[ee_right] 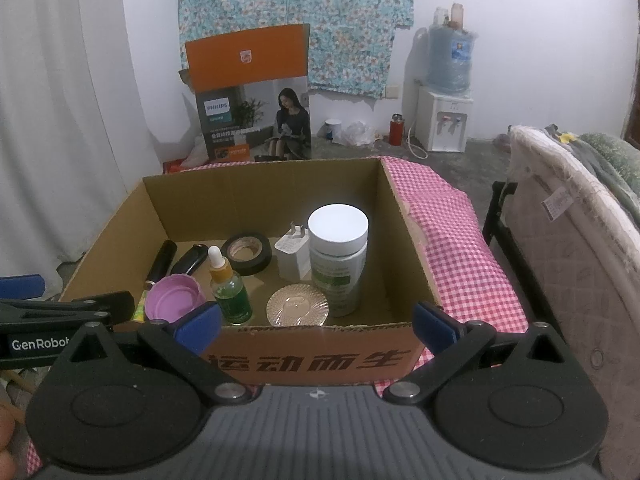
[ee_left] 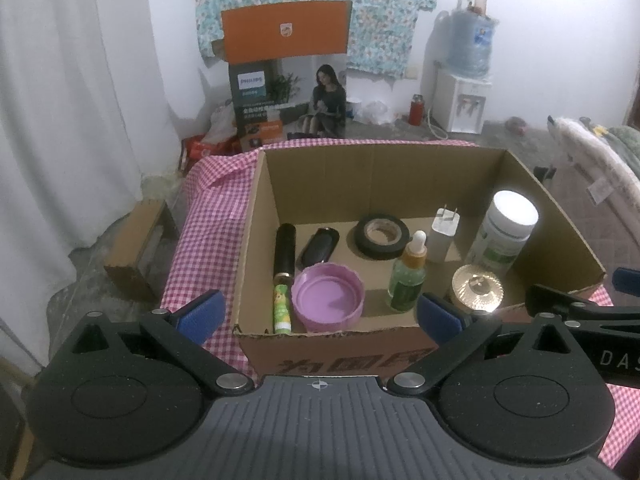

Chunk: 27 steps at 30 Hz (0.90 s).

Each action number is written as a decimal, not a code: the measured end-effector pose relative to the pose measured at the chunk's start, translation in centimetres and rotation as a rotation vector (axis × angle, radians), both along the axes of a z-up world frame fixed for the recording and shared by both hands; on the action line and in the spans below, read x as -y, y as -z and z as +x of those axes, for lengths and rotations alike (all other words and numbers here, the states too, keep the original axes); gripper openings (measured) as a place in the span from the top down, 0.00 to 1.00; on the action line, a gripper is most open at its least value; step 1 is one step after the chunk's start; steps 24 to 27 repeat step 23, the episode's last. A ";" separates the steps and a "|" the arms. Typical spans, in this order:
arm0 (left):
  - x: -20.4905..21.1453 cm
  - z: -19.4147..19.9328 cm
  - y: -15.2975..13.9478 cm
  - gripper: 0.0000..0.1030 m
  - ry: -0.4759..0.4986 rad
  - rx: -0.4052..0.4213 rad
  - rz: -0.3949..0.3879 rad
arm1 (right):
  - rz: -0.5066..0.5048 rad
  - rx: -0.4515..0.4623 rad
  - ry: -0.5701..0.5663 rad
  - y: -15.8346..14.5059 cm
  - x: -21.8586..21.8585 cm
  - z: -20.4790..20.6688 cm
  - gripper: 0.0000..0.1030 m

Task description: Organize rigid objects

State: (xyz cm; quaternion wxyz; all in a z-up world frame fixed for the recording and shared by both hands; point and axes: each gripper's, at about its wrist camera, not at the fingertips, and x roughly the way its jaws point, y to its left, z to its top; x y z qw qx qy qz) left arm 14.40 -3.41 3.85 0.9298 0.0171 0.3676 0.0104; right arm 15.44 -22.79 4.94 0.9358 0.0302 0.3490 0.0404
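Left wrist view: left gripper (ee_left: 320, 316) with blue-padded fingers spread wide, holding nothing, just in front of the open brown cardboard box (ee_left: 568, 240) on the pink-and-white checked cloth (ee_left: 208, 216). Box contents, left to right: black cylindrical tube (ee_left: 285, 252) with a green-labelled stick (ee_left: 281, 308) at its near end, black oval case (ee_left: 319, 248), upturned purple plastic lid (ee_left: 327, 298), black tape roll (ee_left: 382, 237), green dropper bottle with white bulb (ee_left: 408, 276), white wall plug (ee_left: 443, 236), gold ribbed round lid (ee_left: 477, 288), white-capped jar with green label (ee_left: 502, 236). Jar text unreadable.

Right wrist view: right gripper (ee_right: 317, 322) likewise wide apart and empty. "GenRobot" reads on the other gripper's arm; box front carries dark Chinese characters. Behind, an orange-topped "PHILIPS" carton (ee_right: 248, 96).
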 end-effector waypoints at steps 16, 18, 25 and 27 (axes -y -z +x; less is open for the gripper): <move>-0.1 -0.1 0.1 0.00 -0.009 -0.007 0.002 | 0.000 -0.005 -0.002 0.0 0.1 0.0 0.00; -0.1 -0.1 0.1 0.00 -0.011 -0.009 0.003 | 0.000 -0.007 -0.002 0.0 0.0 0.0 0.00; 0.0 -0.2 0.3 0.00 -0.016 -0.009 0.006 | 0.000 -0.008 -0.003 0.0 0.1 0.0 0.00; 0.0 -0.2 0.3 0.00 -0.016 -0.009 0.006 | 0.000 -0.008 -0.003 0.0 0.1 0.0 0.00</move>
